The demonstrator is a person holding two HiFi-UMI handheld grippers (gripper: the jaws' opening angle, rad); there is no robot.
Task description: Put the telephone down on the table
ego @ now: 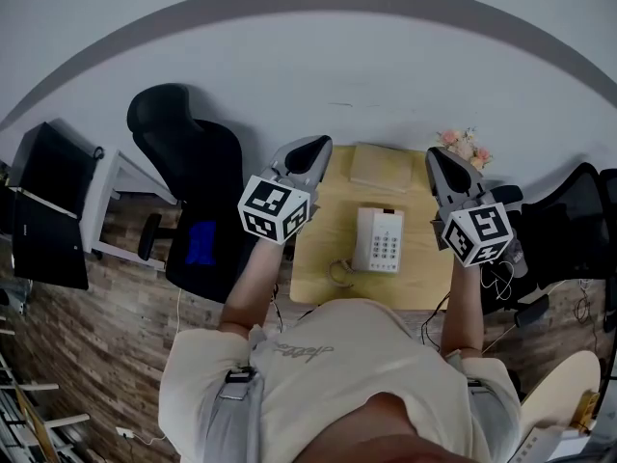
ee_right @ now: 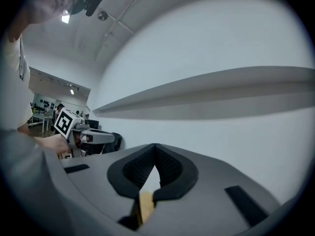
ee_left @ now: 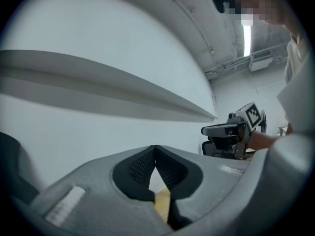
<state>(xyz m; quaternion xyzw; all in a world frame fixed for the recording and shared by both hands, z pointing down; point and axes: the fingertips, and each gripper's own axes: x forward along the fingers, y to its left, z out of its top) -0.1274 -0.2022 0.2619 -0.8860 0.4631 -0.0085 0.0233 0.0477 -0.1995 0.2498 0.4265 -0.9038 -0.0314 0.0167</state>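
Both tongs are shut and hold nothing: the left tongs [ego: 313, 149] and the right tongs [ego: 440, 158] hang over the table [ego: 313, 273]. Between them the telephone [ego: 378, 240] already lies flat on it, so the job may be done, though it looks small from here. A black chair [ego: 193, 177] stands close by the table's left edge.

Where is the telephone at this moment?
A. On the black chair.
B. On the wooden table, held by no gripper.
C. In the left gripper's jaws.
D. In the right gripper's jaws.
B: the telephone lies flat on the wooden table, while the left gripper and the right gripper are both shut on nothing.
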